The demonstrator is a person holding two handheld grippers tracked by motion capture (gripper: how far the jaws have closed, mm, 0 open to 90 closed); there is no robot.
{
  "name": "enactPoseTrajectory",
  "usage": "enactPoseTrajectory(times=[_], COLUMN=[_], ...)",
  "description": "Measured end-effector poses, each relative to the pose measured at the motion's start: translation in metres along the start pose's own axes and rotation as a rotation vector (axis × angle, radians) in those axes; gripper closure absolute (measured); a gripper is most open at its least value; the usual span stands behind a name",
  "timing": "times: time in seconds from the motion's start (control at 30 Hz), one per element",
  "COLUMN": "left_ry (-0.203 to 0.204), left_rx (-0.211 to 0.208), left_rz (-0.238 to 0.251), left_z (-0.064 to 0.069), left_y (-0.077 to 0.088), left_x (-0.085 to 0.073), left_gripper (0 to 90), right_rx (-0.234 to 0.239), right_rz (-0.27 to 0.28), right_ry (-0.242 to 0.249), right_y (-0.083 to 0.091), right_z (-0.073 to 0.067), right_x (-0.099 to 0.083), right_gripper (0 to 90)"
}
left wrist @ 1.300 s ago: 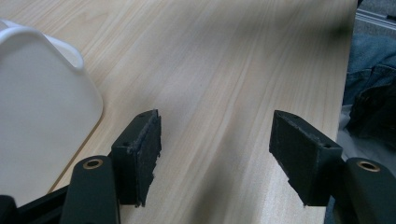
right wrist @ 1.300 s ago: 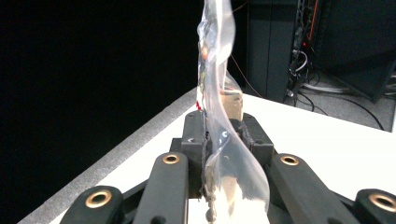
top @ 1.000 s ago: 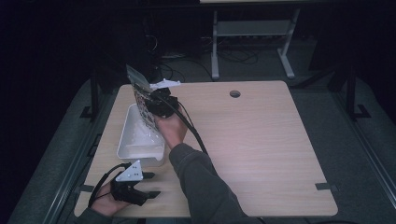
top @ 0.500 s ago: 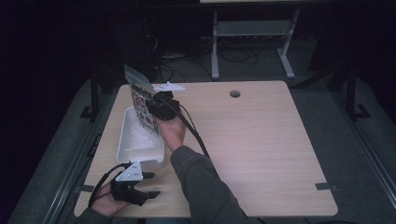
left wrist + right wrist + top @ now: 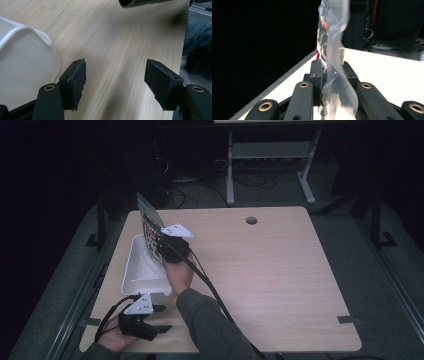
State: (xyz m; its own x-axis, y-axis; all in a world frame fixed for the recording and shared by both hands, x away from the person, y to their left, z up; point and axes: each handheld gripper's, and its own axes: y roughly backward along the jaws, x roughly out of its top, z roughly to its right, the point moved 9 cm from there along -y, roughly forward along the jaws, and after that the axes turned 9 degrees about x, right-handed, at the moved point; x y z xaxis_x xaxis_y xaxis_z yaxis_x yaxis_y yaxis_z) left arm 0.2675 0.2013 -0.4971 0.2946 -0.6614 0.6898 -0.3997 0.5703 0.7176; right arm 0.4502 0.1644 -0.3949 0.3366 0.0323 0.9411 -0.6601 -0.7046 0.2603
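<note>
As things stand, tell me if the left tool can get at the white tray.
Probably yes: the left tool is open, the white tray lies just beside one jaw, with nothing between them. The right tool holds the plastic bag above the tray.

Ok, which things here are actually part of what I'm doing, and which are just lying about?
In play:
- clear printed plastic bag, clamped upright in the right gripper
- white rectangular plastic tub, under the bag
- left gripper, open, resting beside the tub

Just lying about:
- round hole in the wooden tabletop
- metal stand and cables on the floor beyond the table
</note>
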Motion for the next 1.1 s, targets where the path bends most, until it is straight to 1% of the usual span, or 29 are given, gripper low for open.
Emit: enactPoseTrajectory(times=[0.03,0.07,0.1,0.13,0.17,0.2,0.23,0.3,0.33,0.43,0.5,0.53,0.57,0.6,0.67,0.7,0.73,0.77,0.8,0.87,0.9,0.93,0.97,1.0,1.03,1.07,1.1], left_ry=[0.000,-0.002,-0.005,-0.004,-0.003,-0.003,-0.003,-0.003,-0.002,-0.002,-0.003,-0.002,-0.003,-0.004,-0.005,-0.006,-0.005,-0.005,-0.004,-0.003,-0.004,-0.004,-0.004,-0.004,-0.006,-0.006,-0.007], left_rx=[-0.001,-0.001,-0.001,-0.001,-0.001,-0.002,-0.002,-0.002,-0.003,-0.003,-0.003,-0.004,-0.003,-0.004,-0.006,-0.006,-0.007,-0.007,-0.007,-0.008,-0.008,-0.008,-0.008,-0.008,-0.010,-0.010,-0.010], left_rz=[-0.002,-0.003,-0.002,-0.001,-0.001,0.000,0.000,-0.003,-0.003,-0.003,-0.003,-0.002,-0.003,-0.002,-0.002,-0.003,-0.002,-0.002,-0.002,0.000,0.000,0.000,-0.001,-0.001,-0.001,-0.001,-0.001], left_z=[0.000,0.001,0.001,0.001,0.001,0.001,0.001,0.001,0.001,0.001,0.001,0.001,0.001,0.001,0.001,0.001,0.001,0.001,0.001,0.001,0.001,0.001,0.001,0.002,0.002,0.002,0.002], left_y=[0.000,0.000,0.000,0.000,0.000,0.000,0.000,0.000,0.000,0.000,0.000,0.000,0.000,-0.001,-0.001,-0.001,-0.001,-0.001,-0.001,-0.001,-0.001,-0.001,-0.001,-0.001,-0.001,-0.001,-0.001], left_x=[0.000,0.000,0.000,0.000,0.000,0.000,0.000,0.000,0.000,0.000,0.000,0.000,0.000,0.000,0.000,0.000,0.000,0.000,0.000,0.000,0.000,0.000,0.000,0.000,0.000,0.000,0.000], left_gripper=[33.0,33.0,33.0,32.9,32.9,33.0,33.0,32.9,33.0,32.9,32.9,32.9,32.9,32.9,32.9,32.9,32.9,32.9,32.9,32.9,32.9,32.9,32.9,32.9,32.9,32.9,32.9], right_rx=[0.000,-0.029,-0.029,-0.046,-0.083,-0.094,-0.094,-0.113,-0.105,-0.094,-0.090,-0.089,-0.072,-0.072,-0.028,-0.028,0.001,0.017,0.025,0.056,0.056,0.077,0.088,0.088,0.106,0.115,0.115], right_rz=[0.000,0.006,0.006,0.010,0.017,0.018,0.018,0.024,0.028,0.031,0.032,0.033,0.031,0.031,0.024,0.024,0.016,0.012,0.005,-0.011,-0.011,-0.025,-0.031,-0.031,-0.031,-0.031,-0.031], right_ry=[0.000,0.028,0.028,0.037,0.055,0.057,0.057,0.042,0.028,0.017,0.015,0.027,0.030,0.030,0.004,0.004,-0.011,-0.016,-0.023,-0.035,-0.035,-0.040,-0.045,-0.045,-0.053,-0.059,-0.059], right_y=[0.000,0.002,0.002,0.002,0.003,0.004,0.004,0.005,0.006,0.006,0.006,0.006,0.006,0.006,0.006,0.006,0.007,0.007,0.007,0.006,0.006,0.005,0.005,0.005,0.005,0.005,0.005], right_z=[0.000,0.001,0.001,0.001,0.003,0.003,0.003,0.007,0.008,0.008,0.007,0.007,0.007,0.007,0.012,0.012,0.015,0.016,0.018,0.019,0.019,0.019,0.020,0.020,0.020,0.020,0.020], right_x=[0.000,-0.002,-0.002,-0.002,-0.002,-0.002,-0.002,-0.003,-0.003,-0.003,-0.004,-0.004,-0.003,-0.003,-0.003,-0.003,-0.002,-0.003,-0.003,-0.005,-0.005,-0.008,-0.009,-0.009,-0.010,-0.010,-0.010], right_gripper=[75.1,75.0,75.0,74.9,74.6,74.6,74.6,74.5,74.5,74.5,74.4,74.3,73.6,73.6,71.7,71.7,69.9,68.3,67.0,62.5,62.5,57.0,54.4,54.4,49.4,47.2,47.2])
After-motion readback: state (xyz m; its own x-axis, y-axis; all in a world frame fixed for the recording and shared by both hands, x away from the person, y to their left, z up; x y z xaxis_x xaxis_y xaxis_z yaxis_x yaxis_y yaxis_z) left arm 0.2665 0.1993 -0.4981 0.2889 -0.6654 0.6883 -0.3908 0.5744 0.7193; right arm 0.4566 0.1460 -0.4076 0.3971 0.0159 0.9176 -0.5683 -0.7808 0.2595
